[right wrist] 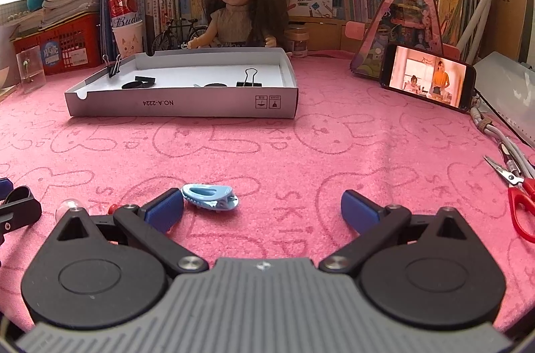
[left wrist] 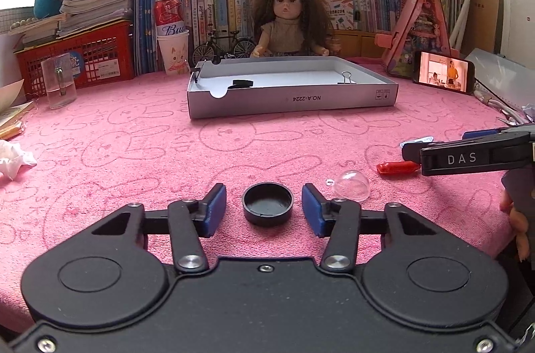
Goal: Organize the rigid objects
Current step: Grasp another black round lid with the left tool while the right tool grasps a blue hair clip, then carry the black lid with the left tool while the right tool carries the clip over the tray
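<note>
My left gripper (left wrist: 264, 209) is open, its blue pads on either side of a round black cap (left wrist: 267, 206) on the pink cloth, not touching it. A clear plastic dome (left wrist: 351, 186) and a small red object (left wrist: 398, 167) lie to its right. My right gripper (right wrist: 262, 211) is open and empty; a light blue hair clip (right wrist: 210, 197) lies beside its left pad. The white cardboard tray (left wrist: 291, 101), also in the right wrist view (right wrist: 184, 107), holds binder clips (right wrist: 246, 78) and black caps (right wrist: 138, 83).
A doll (left wrist: 287, 18) sits behind the tray before shelves of books. A phone (right wrist: 428, 80) leans at the right. Red scissors (right wrist: 516, 202) lie at the right edge. A glass mug (left wrist: 59, 82) and red basket (left wrist: 80, 59) stand at the left; crumpled tissue (left wrist: 13, 160) nearby.
</note>
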{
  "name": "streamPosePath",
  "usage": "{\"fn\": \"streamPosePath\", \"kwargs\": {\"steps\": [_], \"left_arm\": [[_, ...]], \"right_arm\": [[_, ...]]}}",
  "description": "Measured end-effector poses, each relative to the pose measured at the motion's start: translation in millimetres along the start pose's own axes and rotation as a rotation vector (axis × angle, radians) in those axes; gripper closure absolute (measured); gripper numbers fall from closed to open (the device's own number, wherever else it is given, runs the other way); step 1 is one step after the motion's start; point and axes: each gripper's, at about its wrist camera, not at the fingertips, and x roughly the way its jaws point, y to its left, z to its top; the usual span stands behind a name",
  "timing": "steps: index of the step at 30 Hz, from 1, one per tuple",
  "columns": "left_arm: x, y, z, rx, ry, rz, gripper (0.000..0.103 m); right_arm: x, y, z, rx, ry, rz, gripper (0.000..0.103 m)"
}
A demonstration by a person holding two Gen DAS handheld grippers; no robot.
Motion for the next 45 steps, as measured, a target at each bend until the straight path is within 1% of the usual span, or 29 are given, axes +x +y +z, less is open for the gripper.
{"fn": "streamPosePath", "kwargs": {"steps": [3, 5, 7, 9, 12, 14, 17, 18, 19, 20, 25, 32, 33, 34, 38, 42, 43, 45], "left_arm": [[0, 0, 0, -0.001, -0.001, 0.001, 0.062], [0, -1, 0, -0.001, -0.003, 0.005, 0.069], [0, -1, 1, -0.003, -0.005, 0.007, 0.072], [-1, -2, 0, -0.007, -0.005, 0.007, 0.073], [-1, -1, 0, -0.012, -0.005, 0.007, 0.073], [-1, 0, 1, -0.016, -0.004, 0.007, 0.073], [-1, 1, 1, -0.029, -0.003, 0.007, 0.073], [-1, 2, 2, -0.033, -0.002, 0.006, 0.073], [0, 2, 3, -0.037, -0.002, 0.006, 0.073], [0, 2, 3, -0.042, -0.003, 0.006, 0.073], [1, 1, 7, -0.054, -0.013, 0.007, 0.073], [1, 0, 10, -0.055, -0.022, 0.002, 0.073], [1, 0, 10, -0.055, -0.022, 0.002, 0.073], [1, 0, 10, -0.054, -0.022, 0.002, 0.073], [1, 0, 10, -0.055, -0.022, 0.002, 0.073], [1, 0, 11, -0.055, -0.022, 0.002, 0.073], [1, -1, 11, -0.055, -0.022, 0.002, 0.073], [2, -1, 13, -0.054, -0.022, 0.0, 0.073]], "right_arm": [[-3, 1, -1, 0.008, -0.008, 0.01, 0.001], [-4, 2, -2, 0.006, -0.014, 0.017, 0.006], [-5, 3, -2, 0.008, -0.019, 0.025, 0.01], [-6, 4, -1, 0.009, -0.023, 0.035, 0.014], [-8, 6, -1, 0.004, -0.03, 0.045, 0.025], [-9, 8, -1, -0.002, -0.034, 0.054, 0.034], [-11, 11, -1, -0.014, -0.037, 0.063, 0.058], [-11, 11, -1, -0.019, -0.038, 0.064, 0.063], [-11, 12, -1, -0.022, -0.039, 0.066, 0.072], [-11, 13, 0, -0.026, -0.039, 0.069, 0.074], [-13, 14, 1, -0.028, -0.051, 0.079, 0.077], [-16, 13, 2, -0.018, -0.061, 0.081, 0.077], [-17, 13, 2, -0.015, -0.062, 0.081, 0.077], [-17, 13, 2, -0.017, -0.064, 0.084, 0.071], [-17, 13, 1, -0.039, -0.063, 0.085, 0.07], [-11, 12, 1, -0.041, -0.037, 0.079, 0.068], [-10, 13, 1, -0.044, -0.034, 0.082, 0.073], [-11, 15, 0, -0.061, -0.035, 0.087, 0.079]]}}
